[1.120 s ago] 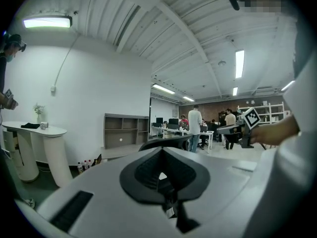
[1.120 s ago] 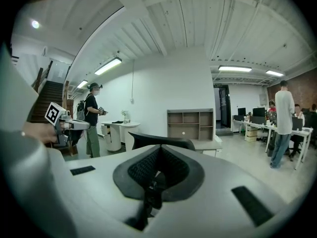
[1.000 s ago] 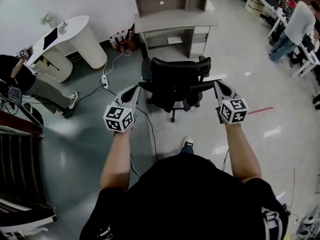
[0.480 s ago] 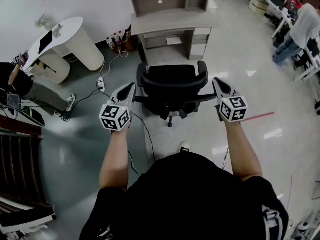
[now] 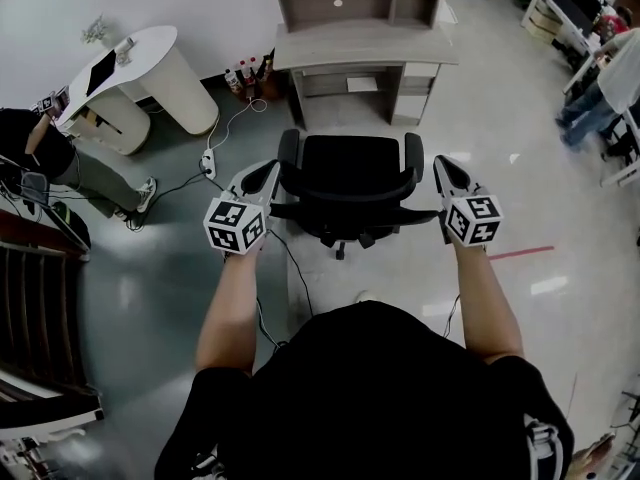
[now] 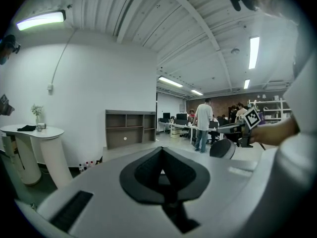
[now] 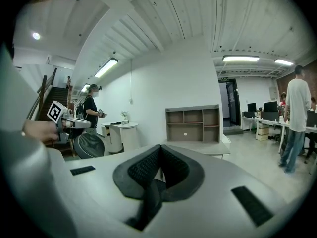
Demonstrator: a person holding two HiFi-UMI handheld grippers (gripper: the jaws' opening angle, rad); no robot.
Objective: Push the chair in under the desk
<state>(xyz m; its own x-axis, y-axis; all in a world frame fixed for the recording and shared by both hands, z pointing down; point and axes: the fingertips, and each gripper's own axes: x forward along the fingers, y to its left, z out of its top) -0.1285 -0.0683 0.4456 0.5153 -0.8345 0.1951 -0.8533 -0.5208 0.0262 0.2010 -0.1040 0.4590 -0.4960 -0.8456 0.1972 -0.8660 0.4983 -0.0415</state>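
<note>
A black mesh office chair [image 5: 350,173] stands on the glossy floor, its seat facing the grey desk [image 5: 365,46] with a shelf unit on top. A strip of floor separates the chair from the desk opening. My left gripper [image 5: 271,166] is beside the left end of the backrest and my right gripper [image 5: 441,162] beside the right end; whether they touch it I cannot tell. Both are shut with nothing between the pads. In the left gripper view the left gripper [image 6: 161,151] has the chair back [image 6: 222,148] on its right. In the right gripper view the right gripper [image 7: 159,148] has the chair back [image 7: 89,146] on its left.
A white rounded counter [image 5: 150,68] stands at the back left, with bottles [image 5: 244,76] by the wall. A power strip [image 5: 209,164] and cable lie left of the chair. One person sits at far left [image 5: 40,153]; others work at tables [image 5: 610,78] on the right. Red tape [image 5: 520,253] marks the floor.
The chair has rolled toward the desk and turned square to it. Both grippers have moved forward alongside its back, still shut.
</note>
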